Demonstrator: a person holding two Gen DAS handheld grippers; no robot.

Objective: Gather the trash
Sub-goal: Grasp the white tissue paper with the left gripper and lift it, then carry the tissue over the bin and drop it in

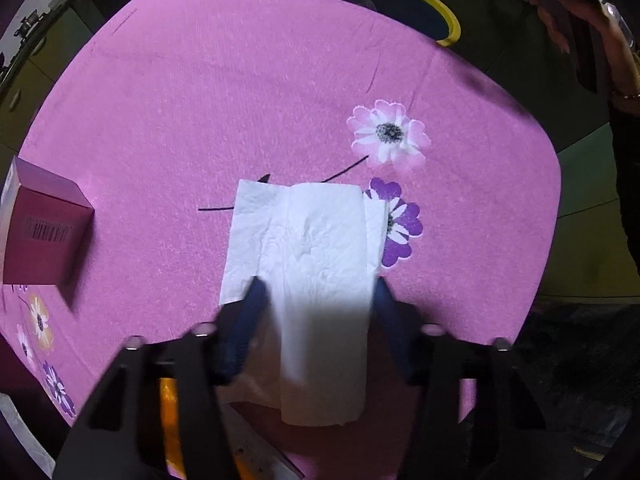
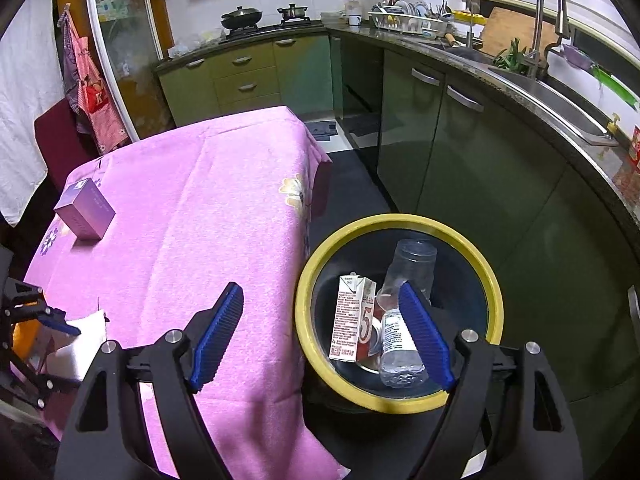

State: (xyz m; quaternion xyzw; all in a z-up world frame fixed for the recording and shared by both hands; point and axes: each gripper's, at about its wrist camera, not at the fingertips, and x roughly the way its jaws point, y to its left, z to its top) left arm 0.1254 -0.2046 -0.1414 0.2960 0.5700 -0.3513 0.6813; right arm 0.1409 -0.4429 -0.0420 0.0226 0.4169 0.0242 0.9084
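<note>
We look across a small kitchen with green cabinets, where a bench under a pink flowered cloth [image 1: 200,100] fills most of the left wrist view. On it, just below the middle of that frame, lies a white folded paper napkin [image 1: 312,248], its long axis running from top to bottom of the picture, straight in line with the left tool [image 1: 318,286]. The two blue fingers [image 1: 250,308] stand either side of the napkin's raised middle fold, at its lower part, and look to touch its edges; whether they already press it we cannot tell. A magenta cardboard box [image 1: 44,232] sits well apart at the left edge.

In the right wrist view the right tool [image 2: 320,336] is spread wide and carries nothing, hanging over the gap between the bench and a black bin with a yellow rim [image 2: 494,300] at lower centre, which holds a carton and clear bottles. We judge the left tool plainly the nearer to the napkin, and the bin lies at the top of its frame, beyond the far bench edge
</note>
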